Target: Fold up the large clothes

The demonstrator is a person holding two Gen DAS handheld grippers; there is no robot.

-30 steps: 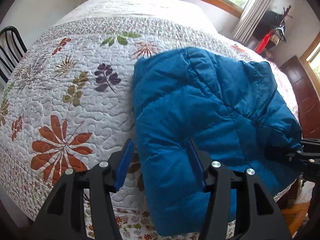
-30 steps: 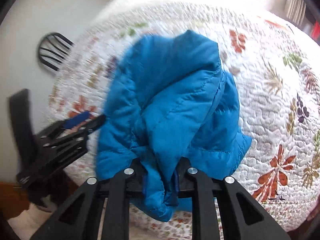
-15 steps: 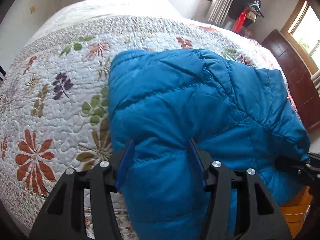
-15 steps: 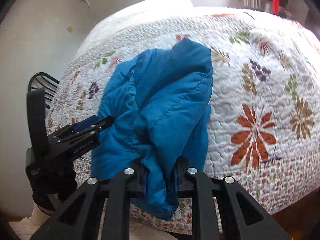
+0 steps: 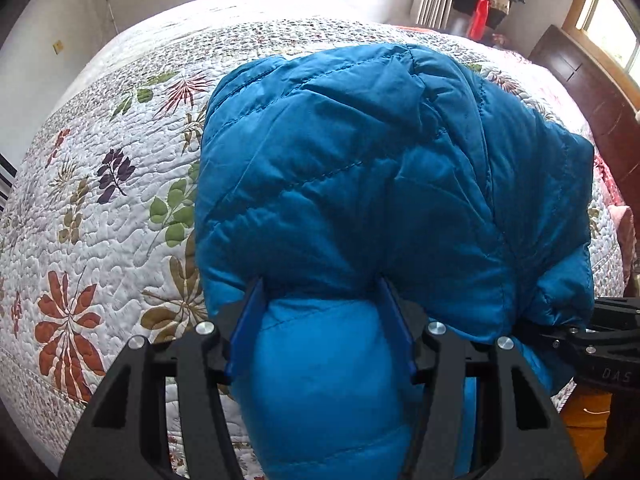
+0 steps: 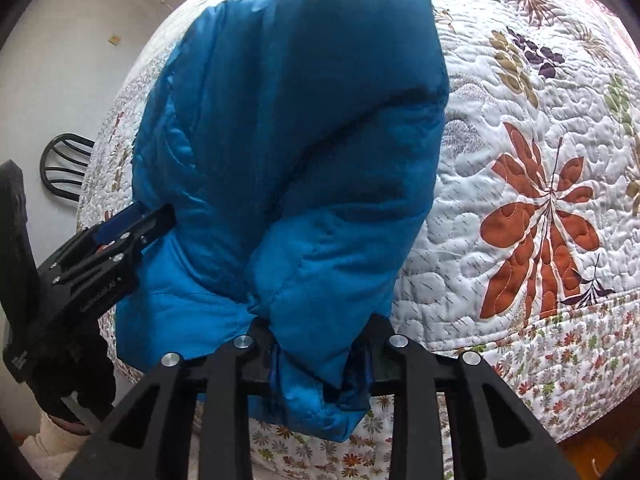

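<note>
A blue puffer jacket point(image 5: 360, 168) lies bunched on the near edge of a bed with a white floral quilt point(image 5: 100, 208). My left gripper point(image 5: 320, 292) has its jaws wide apart with a thick fold of the jacket between them. My right gripper point(image 6: 320, 352) is shut on the jacket's point(image 6: 288, 140) near edge, which hangs below its fingers. The left gripper also shows in the right wrist view point(image 6: 132, 220) at the jacket's left side. The right gripper shows in the left wrist view point(image 5: 560, 330) at the jacket's right corner.
A black chair point(image 6: 64, 168) stands by the wall left of the bed. A dark wooden footboard point(image 5: 592, 92) and windows are at the right. Red and black items point(image 5: 486, 4) hang near the curtain at the back.
My left gripper has moved right and forward, so the jacket fold now fills the space between its jaws. My right gripper has stayed shut on the jacket and come closer to the bed.
</note>
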